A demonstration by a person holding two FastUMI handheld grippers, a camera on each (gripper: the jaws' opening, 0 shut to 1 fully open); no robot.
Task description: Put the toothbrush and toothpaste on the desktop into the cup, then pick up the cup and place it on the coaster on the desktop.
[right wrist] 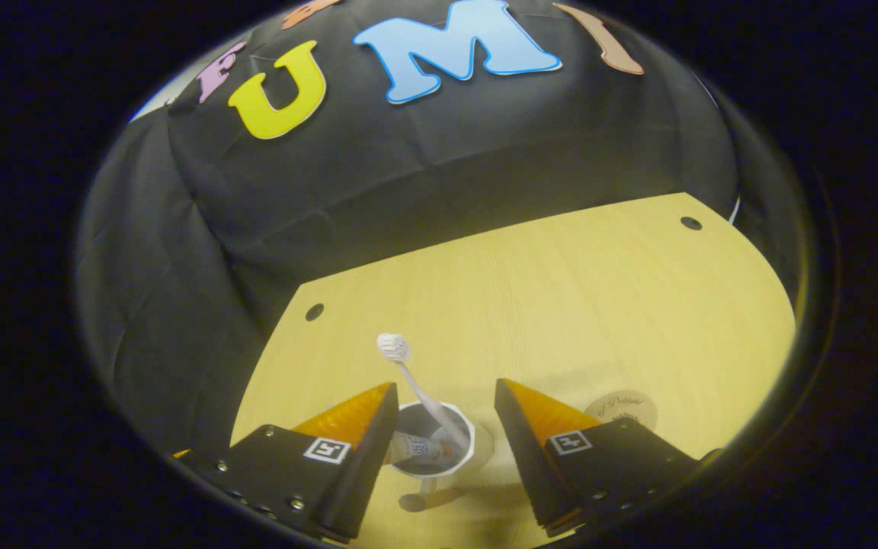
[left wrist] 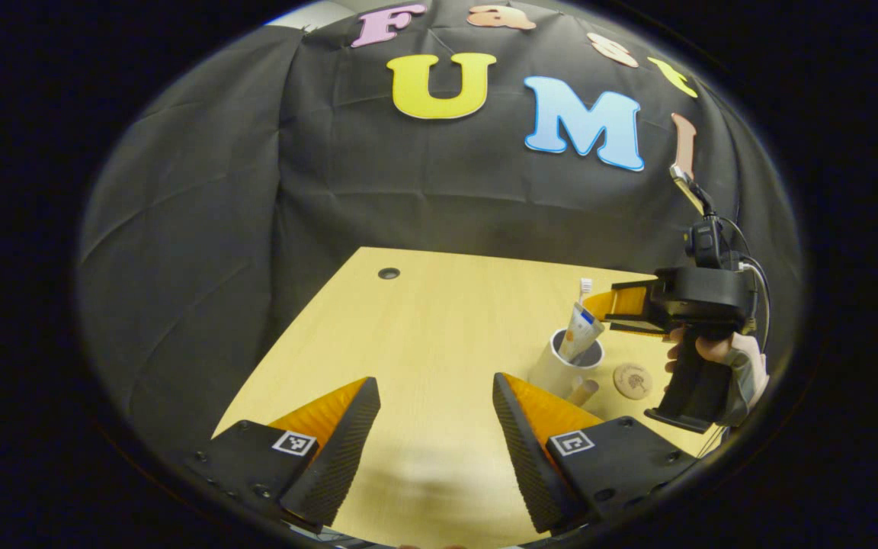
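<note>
A white cup (left wrist: pixel 561 371) stands on the wooden desktop (left wrist: pixel 424 343) at the right, with the toothpaste tube (left wrist: pixel 581 332) and the toothbrush (left wrist: pixel 584 287) leaning inside it. A round wooden coaster (left wrist: pixel 632 380) lies just right of the cup. The right gripper (left wrist: pixel 599 305), held by a hand, hovers open right above the cup. My left gripper (left wrist: pixel 435 389) is open over bare desktop, left of the cup. In the right gripper view the cup (right wrist: pixel 463 457) sits below between the open fingers of the right gripper (right wrist: pixel 447 393), the toothbrush (right wrist: pixel 416 381) rises out of it, and the coaster (right wrist: pixel 622 406) lies to the right.
The booth's black cloth wall closes off the far side of the desktop. A small dark hole (left wrist: pixel 389 273) marks the far left of the desktop, and the same hole (right wrist: pixel 315 311) and another (right wrist: pixel 690 223) show in the right gripper view. A short cylinder (left wrist: pixel 583 393) lies at the cup's base.
</note>
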